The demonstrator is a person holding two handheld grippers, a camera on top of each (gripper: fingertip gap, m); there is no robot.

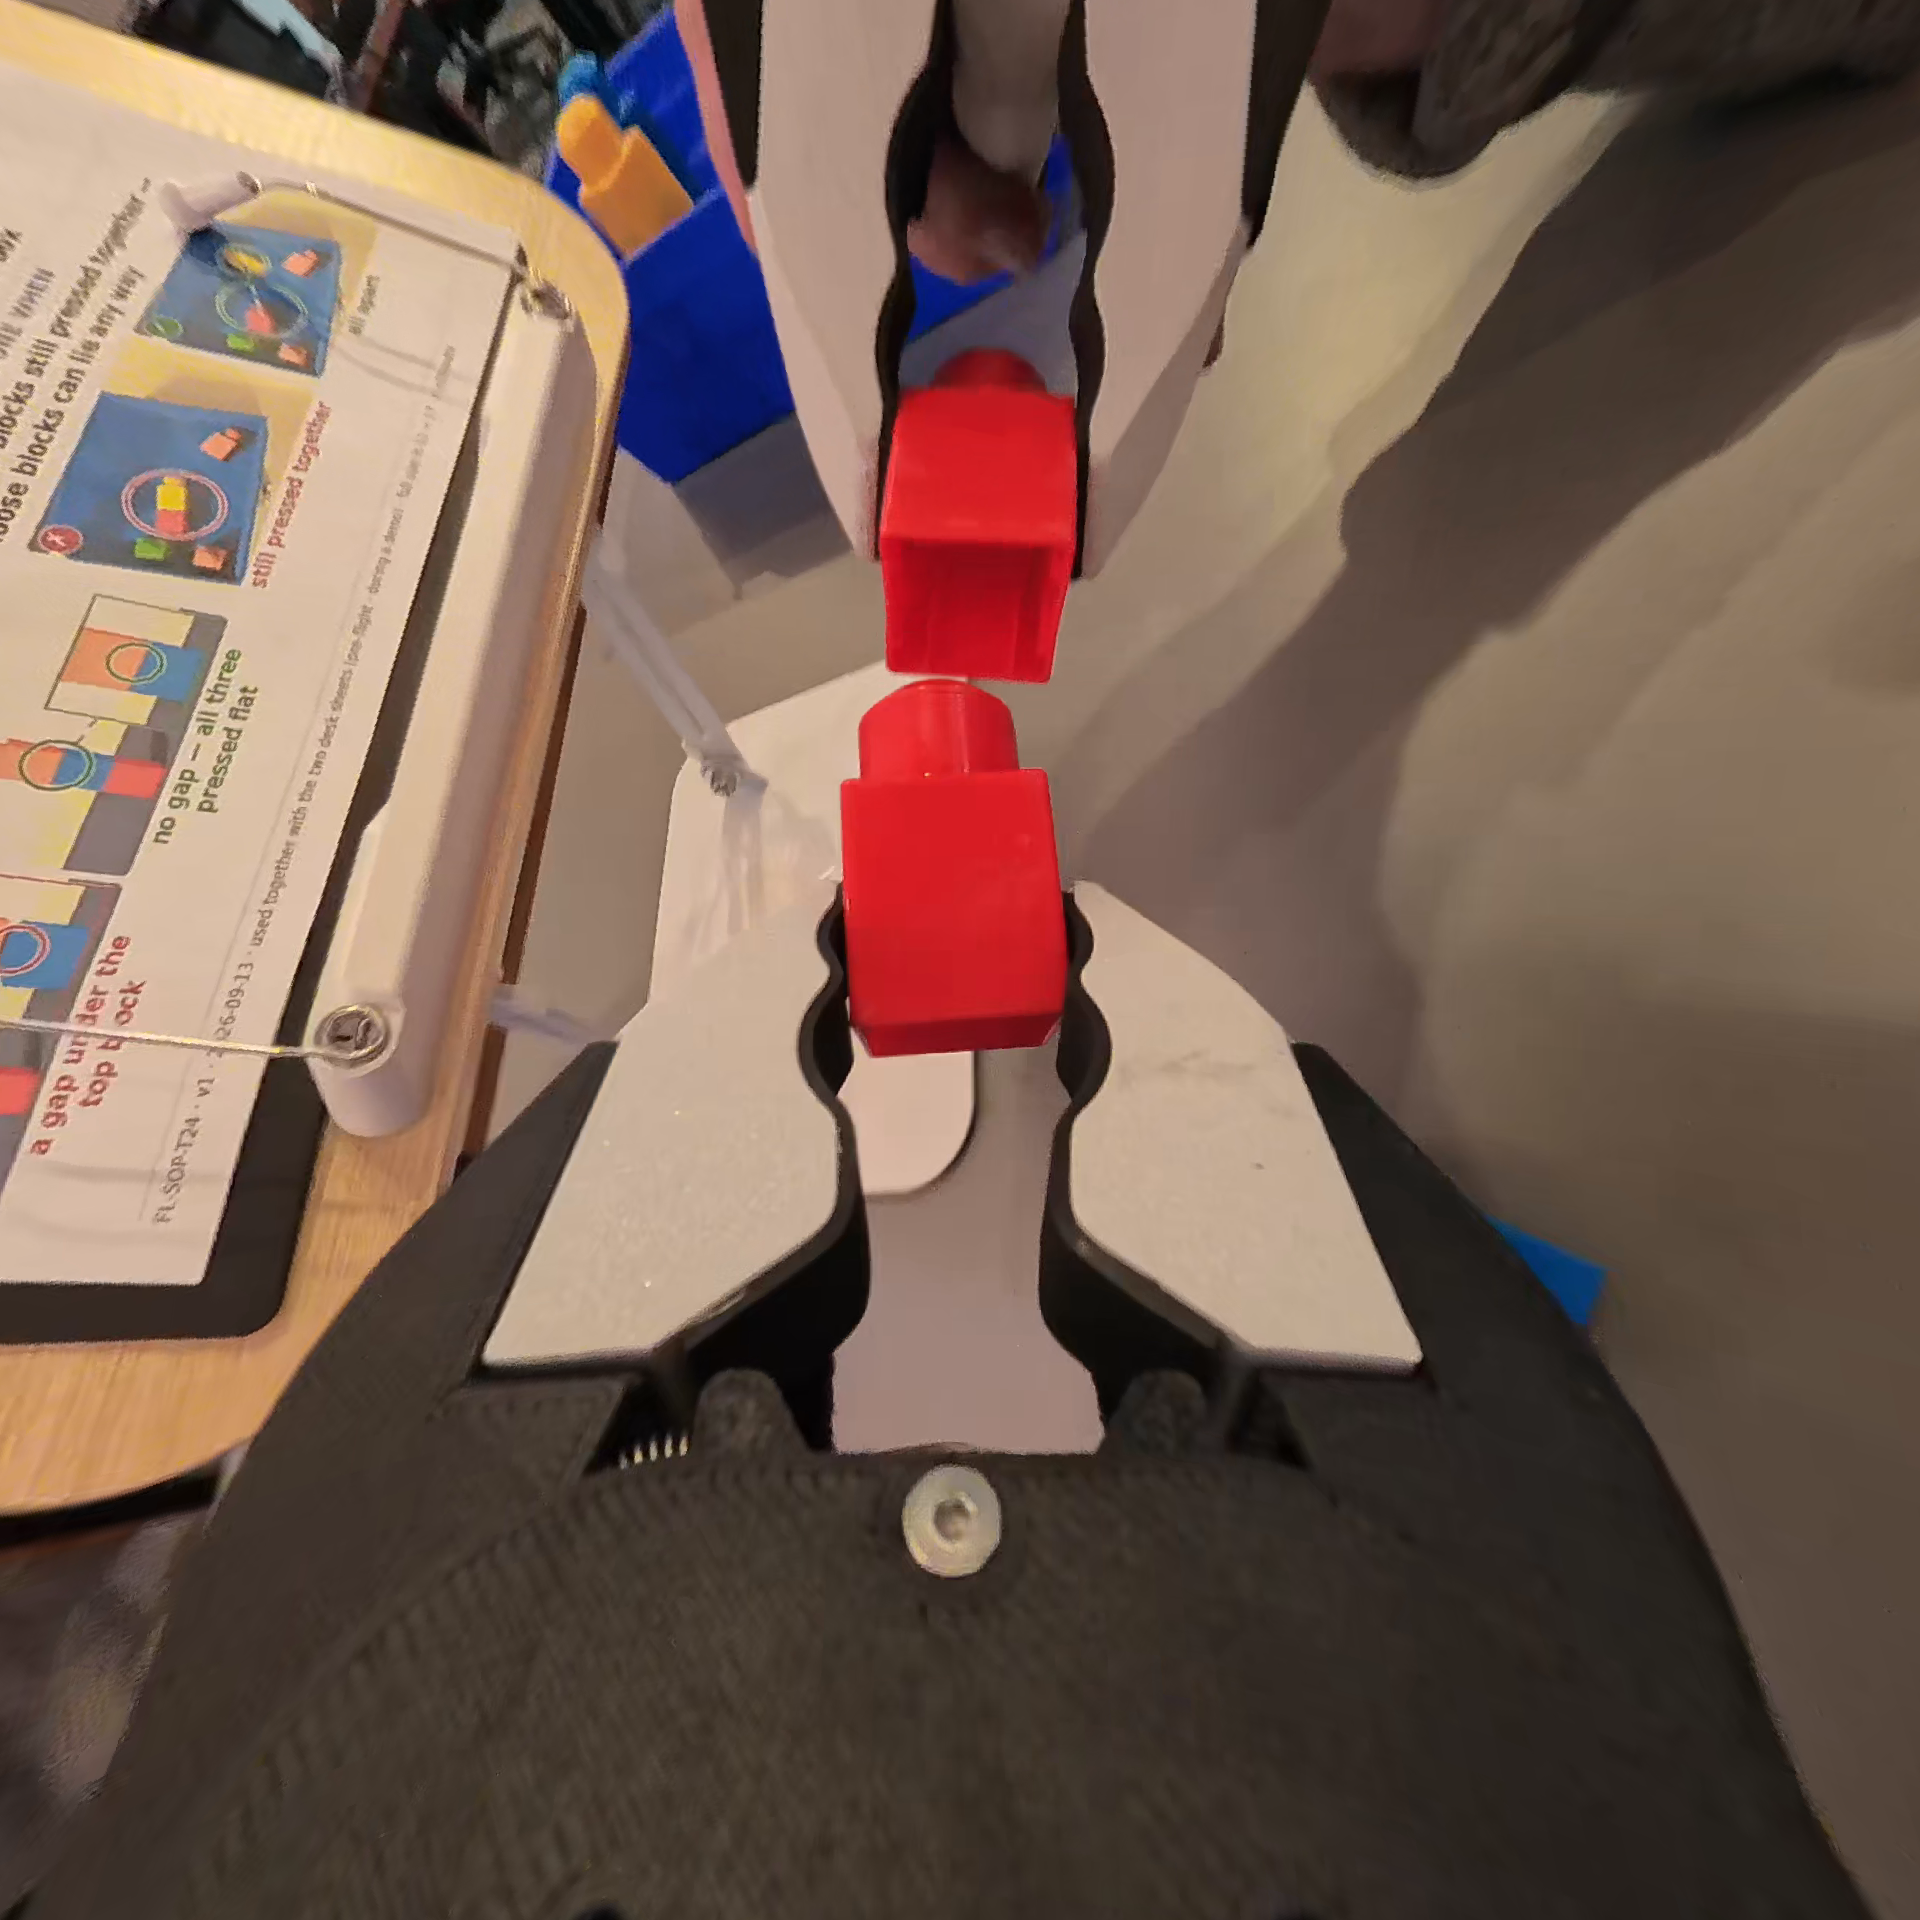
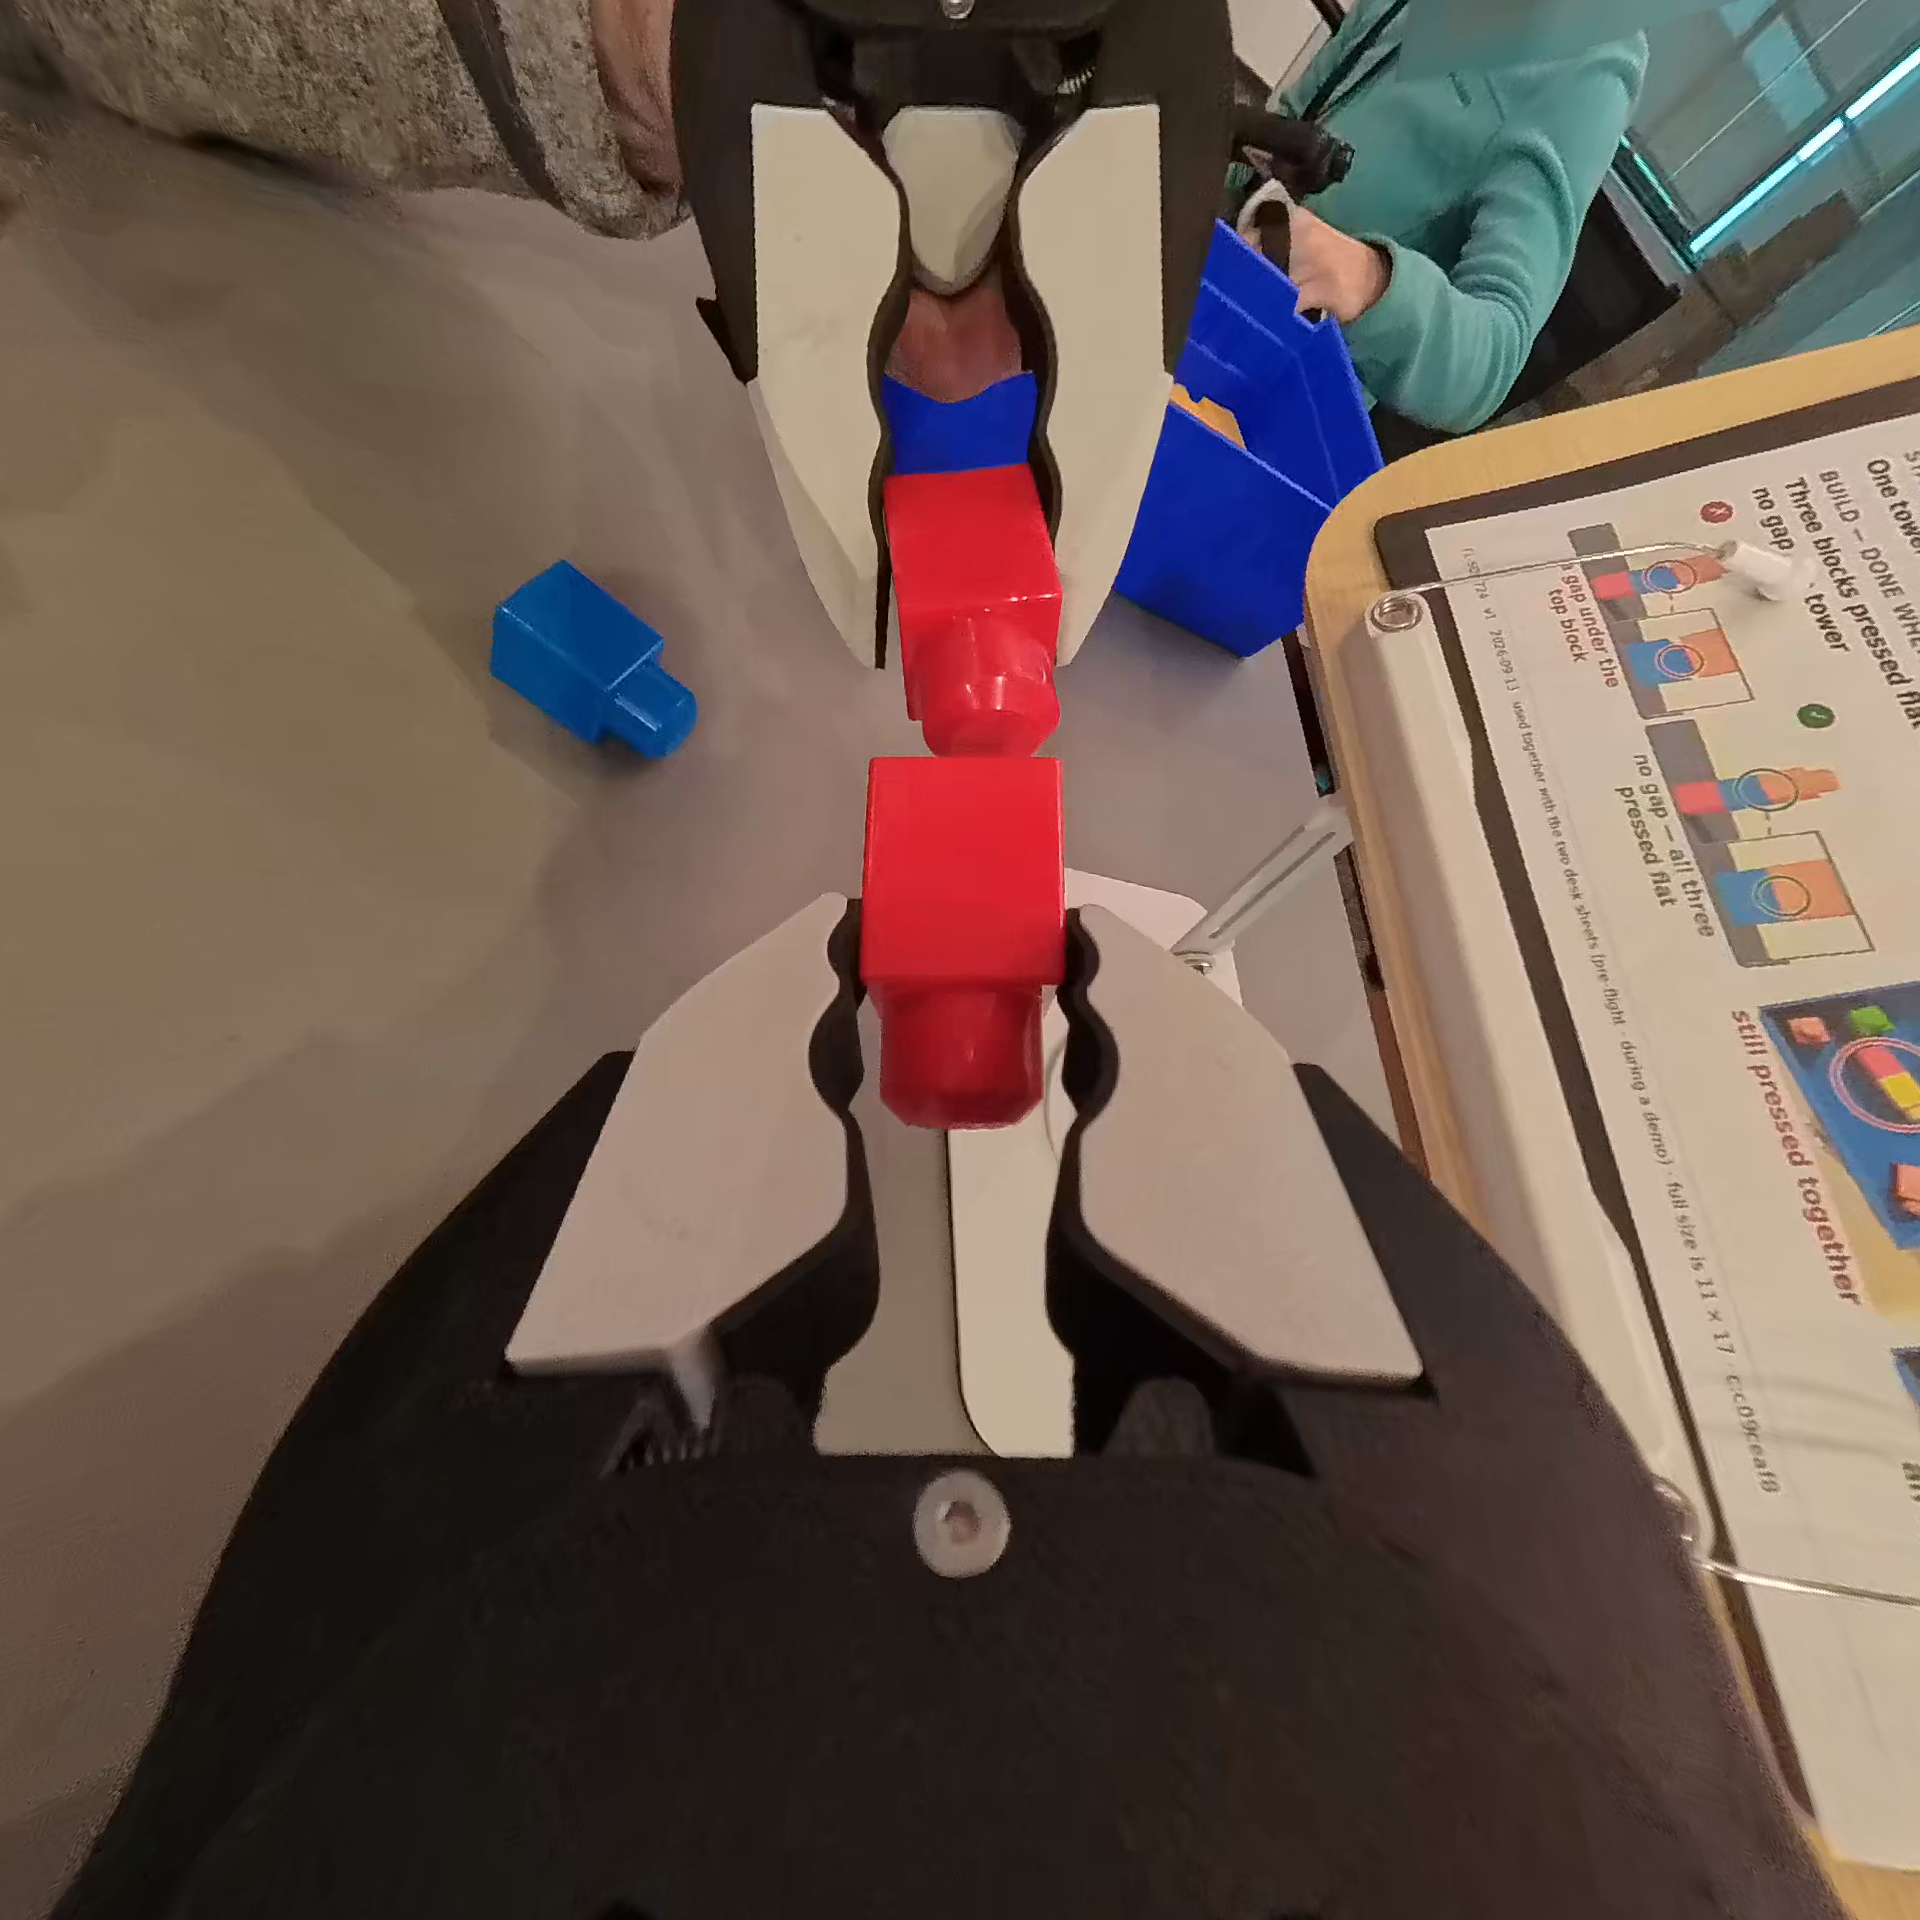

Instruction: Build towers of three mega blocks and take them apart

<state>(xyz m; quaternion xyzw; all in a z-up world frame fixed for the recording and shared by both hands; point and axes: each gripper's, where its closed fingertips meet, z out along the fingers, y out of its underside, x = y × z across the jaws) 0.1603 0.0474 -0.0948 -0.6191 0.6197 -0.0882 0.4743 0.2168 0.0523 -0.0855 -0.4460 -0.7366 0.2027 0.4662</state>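
The left gripper (image 1: 954,966) is closed on a red block (image 1: 951,883), its black wavy pads pressed against the block's two sides, with the block's round stud pointing forward, away from the gripper. Facing it head-on, the right gripper (image 2: 961,971) is likewise clamped on a second red block (image 2: 961,862), pads tight on both flanks; this one is held the other way round, stud back toward the gripper's body and hollow open end forward. The two blocks are lined up nose to nose: the first block's stud sits just at the mouth of the second red block's hollow end, with a thin sliver of gap between them in the left wrist view, not yet pushed in. Off to one side of the red blocks, well apart on the grey table (image 2: 260,935), a blue block (image 2: 587,660) lies tipped on its side. On the other side of the blocks stands a blue bin (image 2: 1236,520) with an orange piece showing inside, and nearer than the bin, a wooden board (image 2: 1351,582) carrying a printed instruction sheet (image 2: 1683,935) held under a thin wire
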